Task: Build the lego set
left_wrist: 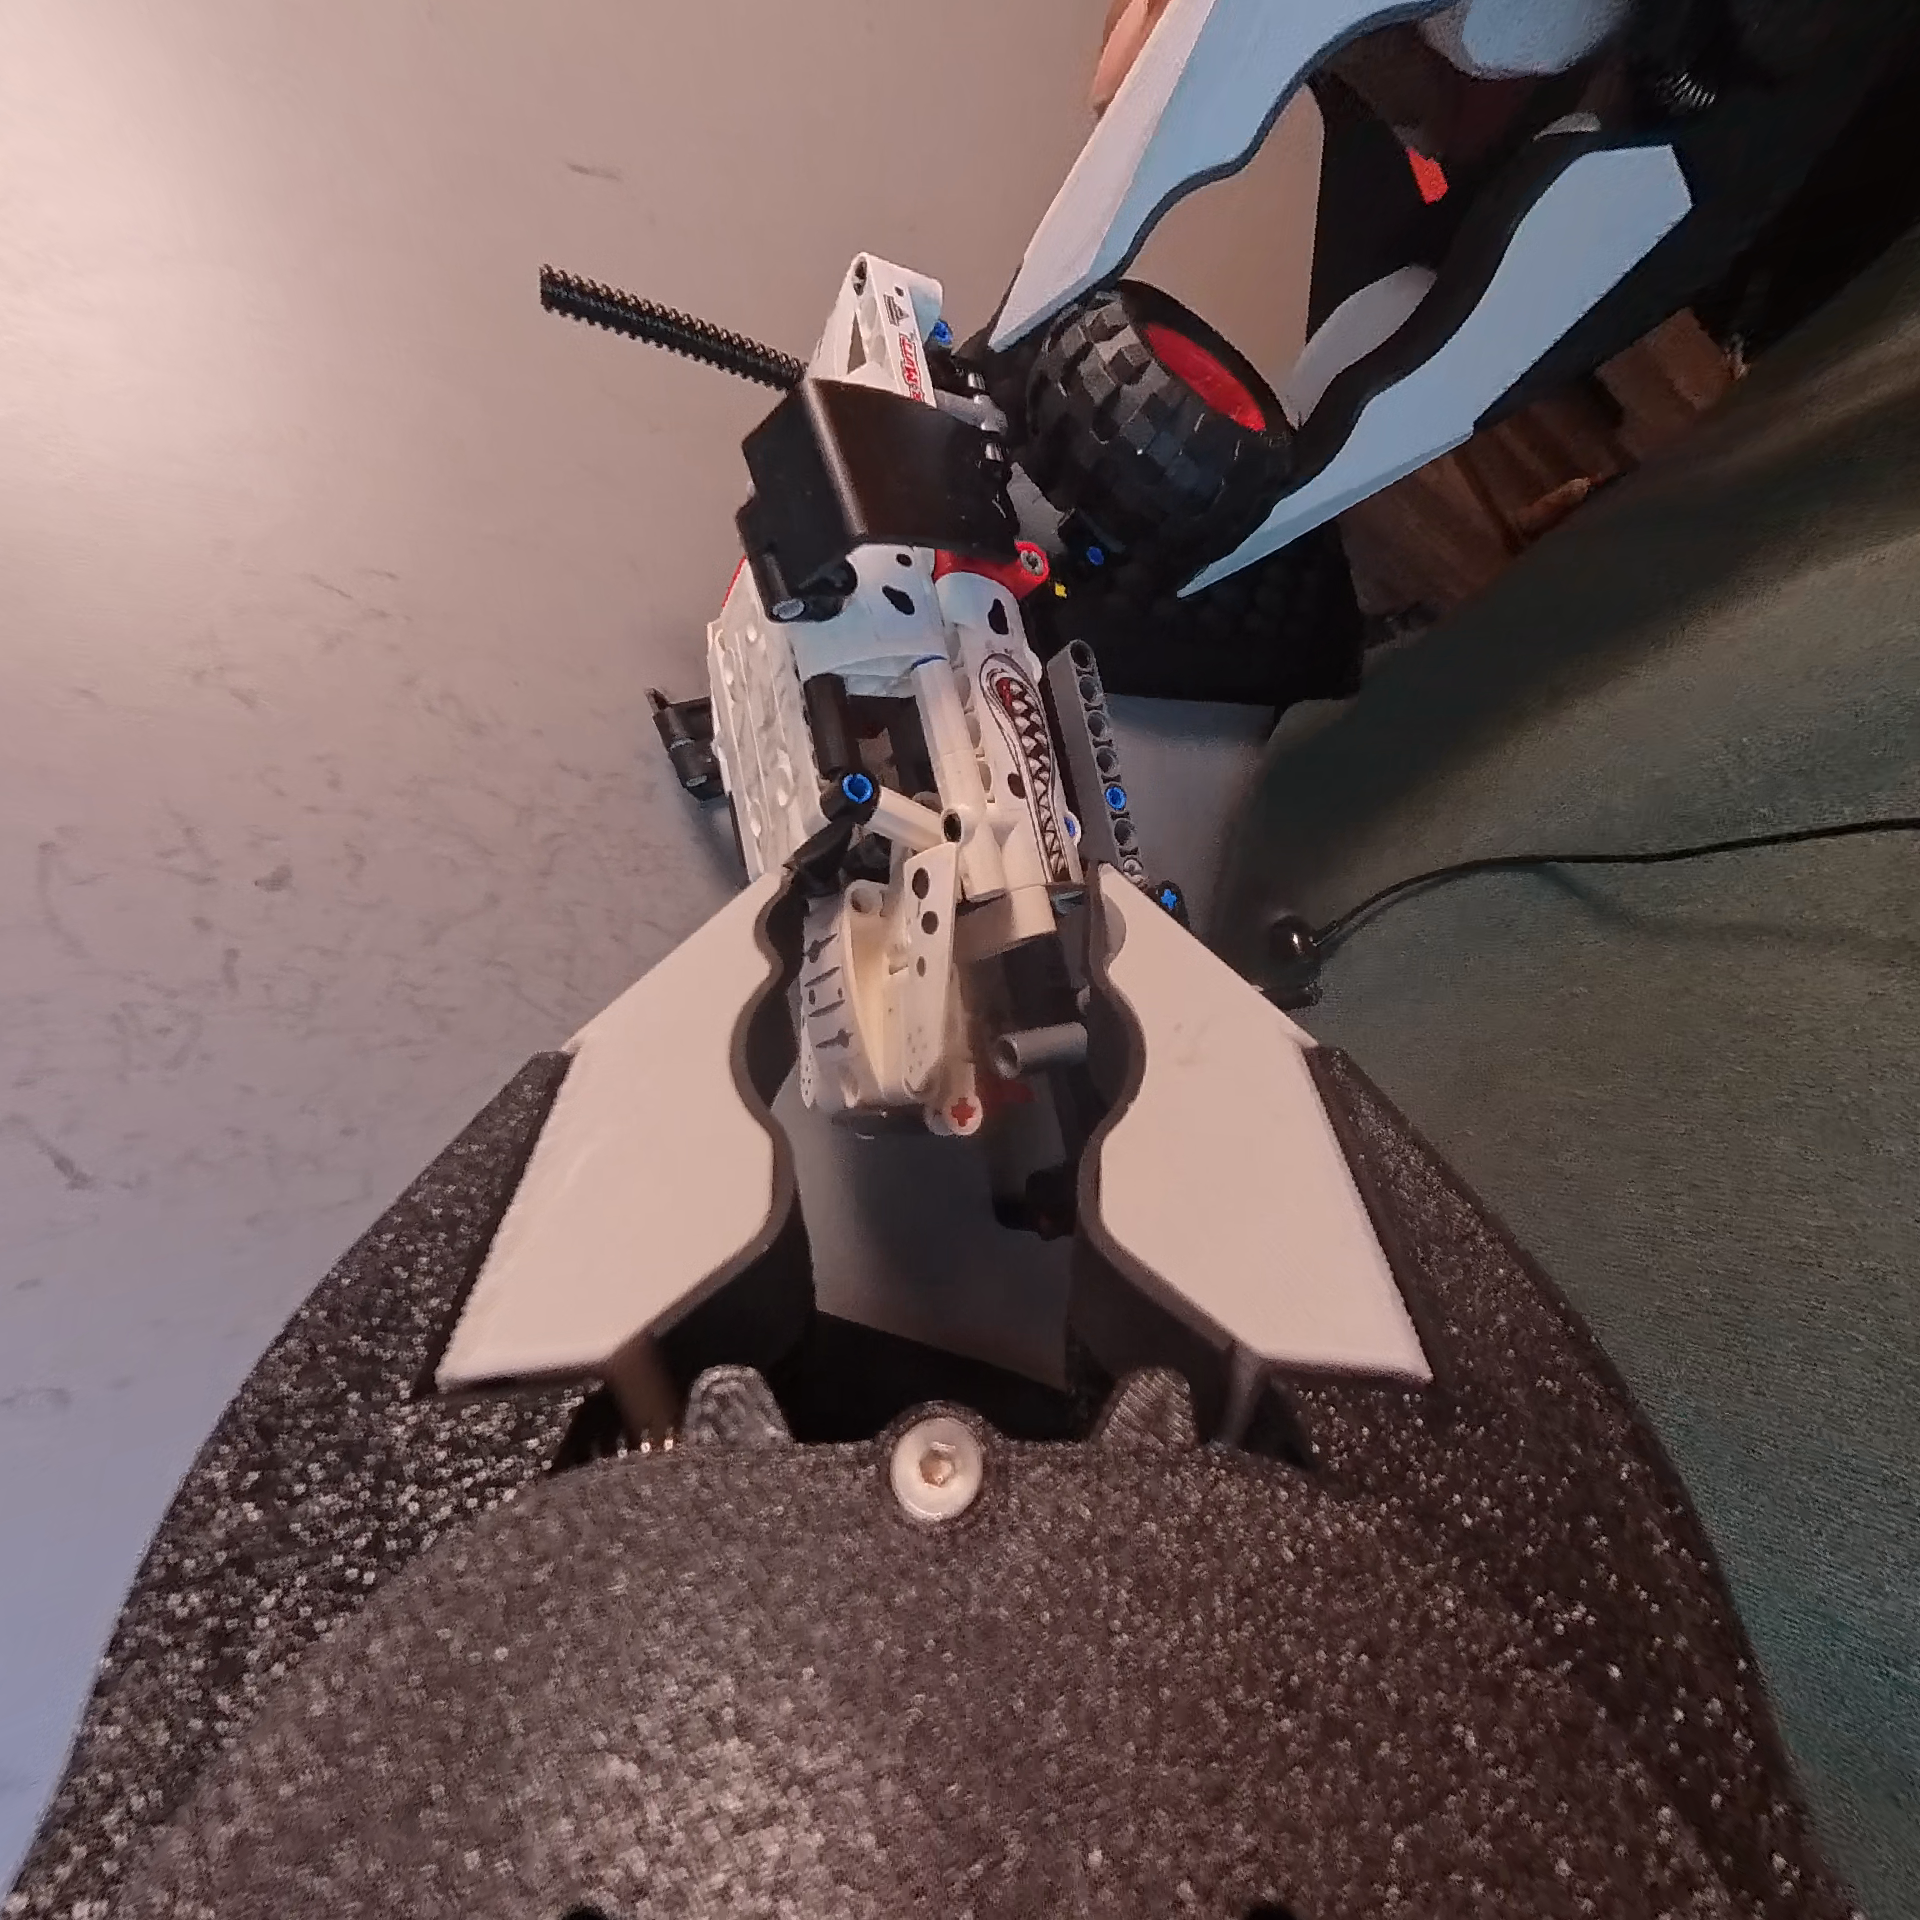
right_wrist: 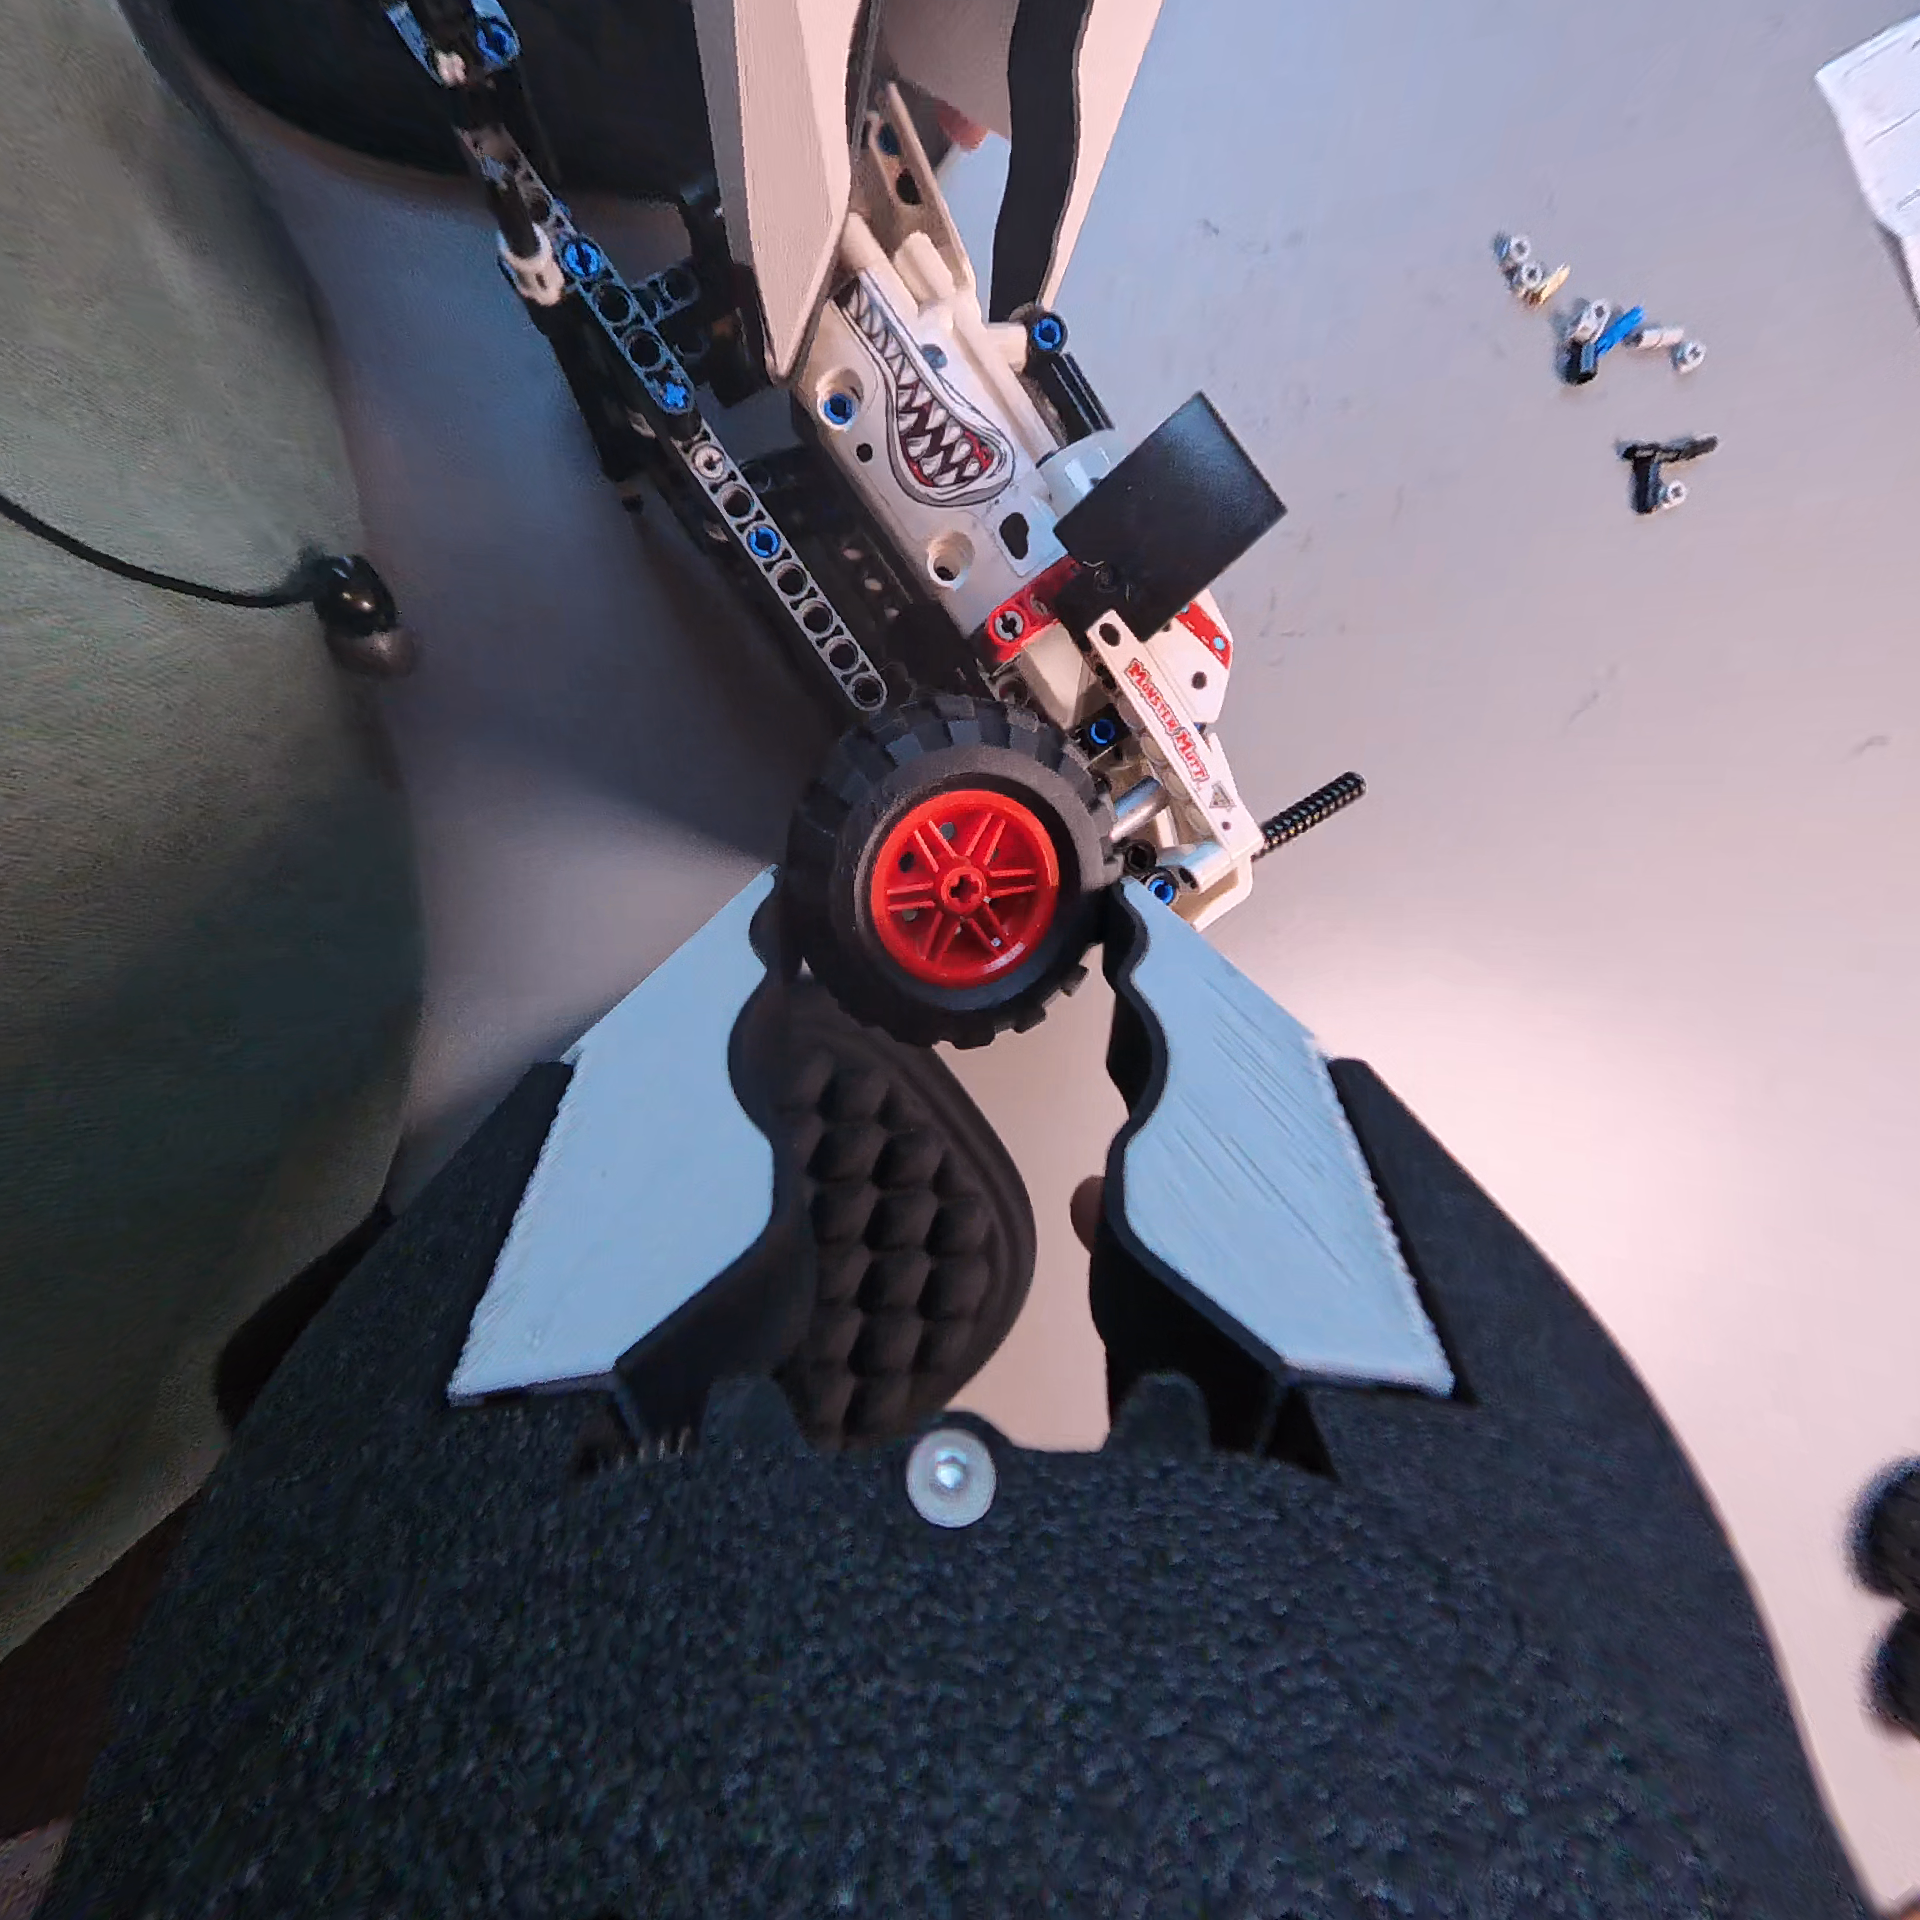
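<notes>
A white, black and red lego truck (left_wrist: 914, 665) with a shark-mouth sticker and a black springy rod at its far end is held above the pale table. My left gripper (left_wrist: 940, 899) is shut on its near end. My right gripper (right_wrist: 945, 888) is shut on a black tyre with a red rim (right_wrist: 961, 883), which sits against the truck's side (right_wrist: 935, 416). The same wheel (left_wrist: 1153, 416) shows in the left wrist view between the right gripper's fingers (left_wrist: 1122, 208). The left gripper's fingers (right_wrist: 779, 156) show at the top of the right wrist view.
A second knobby black tyre (right_wrist: 904, 1195) lies below my right gripper's fingers. Small loose lego parts (right_wrist: 1600, 332) and a black piece (right_wrist: 1662, 473) lie on the table (right_wrist: 1558, 935), with paper (right_wrist: 1881, 135) beyond. A person's green garment (right_wrist: 156, 831) and black cable (right_wrist: 353, 613) are close. The grippers' ends are close to 10 cm from one another. From either gripper's tips it is about 25 cm to the black piece (right_wrist: 1662, 473).
</notes>
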The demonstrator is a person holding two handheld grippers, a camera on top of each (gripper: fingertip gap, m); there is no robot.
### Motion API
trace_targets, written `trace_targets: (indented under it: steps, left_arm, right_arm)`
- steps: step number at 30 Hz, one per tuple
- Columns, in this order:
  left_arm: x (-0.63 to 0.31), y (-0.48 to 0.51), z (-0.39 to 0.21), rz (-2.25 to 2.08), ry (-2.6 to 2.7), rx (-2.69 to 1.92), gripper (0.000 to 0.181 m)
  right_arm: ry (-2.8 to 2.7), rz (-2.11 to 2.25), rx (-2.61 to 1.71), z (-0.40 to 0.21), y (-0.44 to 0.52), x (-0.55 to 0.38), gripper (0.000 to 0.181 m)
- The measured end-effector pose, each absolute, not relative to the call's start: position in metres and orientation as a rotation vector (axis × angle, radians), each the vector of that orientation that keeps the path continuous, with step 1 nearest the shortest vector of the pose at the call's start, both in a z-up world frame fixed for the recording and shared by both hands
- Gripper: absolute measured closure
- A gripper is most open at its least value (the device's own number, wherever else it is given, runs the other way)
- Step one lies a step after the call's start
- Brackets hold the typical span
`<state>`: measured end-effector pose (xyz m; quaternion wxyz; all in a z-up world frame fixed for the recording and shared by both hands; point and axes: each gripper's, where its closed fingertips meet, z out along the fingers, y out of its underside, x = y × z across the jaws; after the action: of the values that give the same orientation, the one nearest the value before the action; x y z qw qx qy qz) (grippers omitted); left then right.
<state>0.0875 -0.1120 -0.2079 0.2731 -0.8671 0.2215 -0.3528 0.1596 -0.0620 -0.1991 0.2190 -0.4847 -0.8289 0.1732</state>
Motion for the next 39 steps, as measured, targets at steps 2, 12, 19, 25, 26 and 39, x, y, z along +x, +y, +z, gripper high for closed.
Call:
trace_targets:
  steps: [2, 12, 19, 25, 26, 39]
  left_arm:
    - [0.087, -0.11, -0.208, -0.937, 0.581, -2.319, 0.13]
    - [0.08, -0.092, -0.158, -0.8, 0.764, -2.121, 0.127]
    - [0.145, -0.078, -0.17, -0.702, 1.163, -2.046, 0.136]
    - [0.145, -0.078, -0.177, -0.627, 1.22, -2.022, 0.136]
    - [0.144, -0.078, -0.179, -0.585, 1.243, -2.017, 0.137]
    - [0.145, -0.076, -0.18, -0.543, 1.295, -2.011, 0.137]
  right_arm:
    - [-2.331, 0.354, -1.329, -0.2, -0.06, 0.159, 0.123]
    - [-2.274, 0.206, -1.332, -0.199, -0.063, 0.153, 0.122]
    - [-2.225, 0.258, -1.338, -0.199, -0.064, 0.148, 0.121]
    - [-2.154, 0.375, -1.328, -0.197, -0.066, 0.144, 0.119]
    - [-2.125, 0.439, -1.337, -0.194, -0.068, 0.142, 0.118]
    - [-2.101, 0.532, -1.312, -0.184, -0.069, 0.143, 0.123]
